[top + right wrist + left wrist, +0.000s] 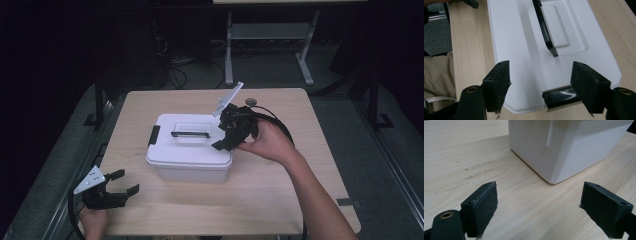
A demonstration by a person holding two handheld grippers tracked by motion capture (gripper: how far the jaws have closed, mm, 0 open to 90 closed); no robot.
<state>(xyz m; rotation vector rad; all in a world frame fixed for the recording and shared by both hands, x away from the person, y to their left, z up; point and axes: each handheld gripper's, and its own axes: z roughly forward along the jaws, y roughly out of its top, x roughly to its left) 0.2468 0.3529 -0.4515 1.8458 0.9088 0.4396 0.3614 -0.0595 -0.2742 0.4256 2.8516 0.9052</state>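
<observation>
No text, label, brand, number or sign can be read in any of the views. The white box (pixel 190 150) has plain walls and a plain lid, with no print on either. The pale wooden table (pixel 280 195) carries only its grain and a few dark scuffs, which form no letters.

A light wood-grain tabletop (pixel 280 190) carries 1 white lidded box (pixel 190 157), which sits near the middle, slightly toward the left. A small round grey object (pixel 251 101) lies near the far edge, too small to identify. Faint dark scuffs mark the wood left of the box.
</observation>
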